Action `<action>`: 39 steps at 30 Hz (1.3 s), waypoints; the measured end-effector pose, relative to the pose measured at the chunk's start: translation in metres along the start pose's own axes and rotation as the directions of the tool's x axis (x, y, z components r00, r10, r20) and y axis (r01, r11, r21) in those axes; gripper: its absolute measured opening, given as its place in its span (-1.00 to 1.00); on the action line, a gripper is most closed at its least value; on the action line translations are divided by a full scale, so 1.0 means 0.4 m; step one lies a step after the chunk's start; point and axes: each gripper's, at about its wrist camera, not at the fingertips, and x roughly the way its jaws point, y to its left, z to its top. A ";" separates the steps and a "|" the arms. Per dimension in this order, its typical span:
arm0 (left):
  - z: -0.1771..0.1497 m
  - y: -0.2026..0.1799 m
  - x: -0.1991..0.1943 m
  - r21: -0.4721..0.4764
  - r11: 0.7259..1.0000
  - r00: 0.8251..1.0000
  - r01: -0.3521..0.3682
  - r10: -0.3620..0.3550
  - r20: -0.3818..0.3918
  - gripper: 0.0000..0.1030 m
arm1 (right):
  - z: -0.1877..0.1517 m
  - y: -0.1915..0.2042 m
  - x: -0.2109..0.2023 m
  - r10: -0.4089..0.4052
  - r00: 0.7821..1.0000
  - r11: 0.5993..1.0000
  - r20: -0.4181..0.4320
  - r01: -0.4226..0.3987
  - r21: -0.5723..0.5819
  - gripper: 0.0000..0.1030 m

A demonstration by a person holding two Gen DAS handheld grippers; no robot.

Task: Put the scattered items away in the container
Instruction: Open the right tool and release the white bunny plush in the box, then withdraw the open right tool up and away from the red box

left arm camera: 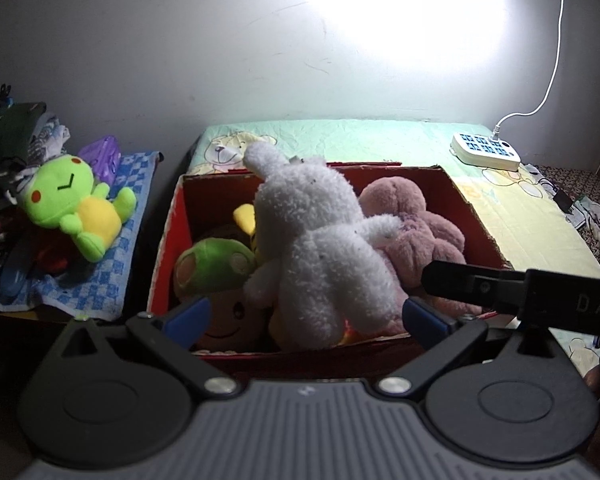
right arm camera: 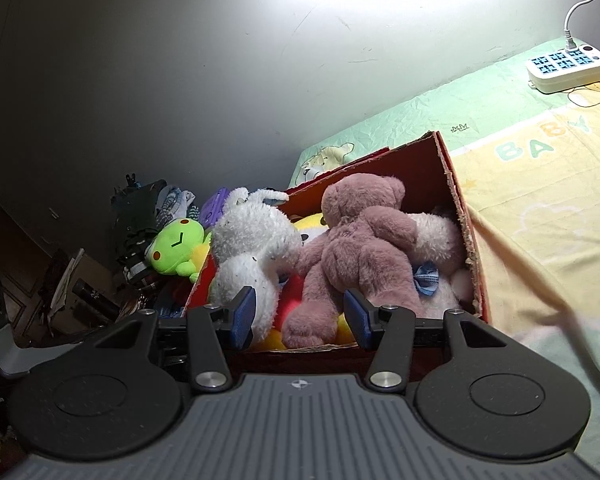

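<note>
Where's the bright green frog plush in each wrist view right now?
Left wrist: green frog plush at left, lying on the blue checked cloth, outside the red box.
Right wrist: left of centre, beside the box's left wall.
Shared landmark: the white plush in the box.

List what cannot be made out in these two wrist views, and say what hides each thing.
- Toys low in the red box: both views, covered by the white plush and pink bear.
- Clutter pile: right wrist view, too dark.
- Wall: left wrist view, washed out by glare.
</note>
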 end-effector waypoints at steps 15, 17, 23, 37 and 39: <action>-0.018 -0.253 0.017 0.104 0.994 0.997 -0.043 0.049 -0.058 0.98 | 0.026 -0.156 -0.150 -0.302 0.950 0.953 0.080 0.302 0.020 0.11; -0.020 -0.288 0.031 0.114 0.993 0.996 -0.037 0.045 -0.075 0.98 | 0.024 -0.186 -0.162 -0.348 0.935 0.937 0.060 0.348 0.017 0.23; -0.033 -0.389 0.096 0.146 0.989 0.985 0.014 0.011 -0.170 0.98 | 0.018 -0.275 -0.178 -0.484 0.874 0.874 -0.037 0.485 0.024 0.29; -0.079 -0.486 0.169 0.101 0.988 0.960 0.116 -0.086 -0.265 0.82 | 0.016 -0.363 -0.208 -0.663 0.744 0.746 -0.076 0.666 0.006 0.55; -0.084 -0.481 0.171 0.080 0.990 0.959 0.113 -0.088 -0.270 0.83 | 0.019 -0.366 -0.202 -0.677 0.731 0.734 -0.087 0.680 -0.004 0.59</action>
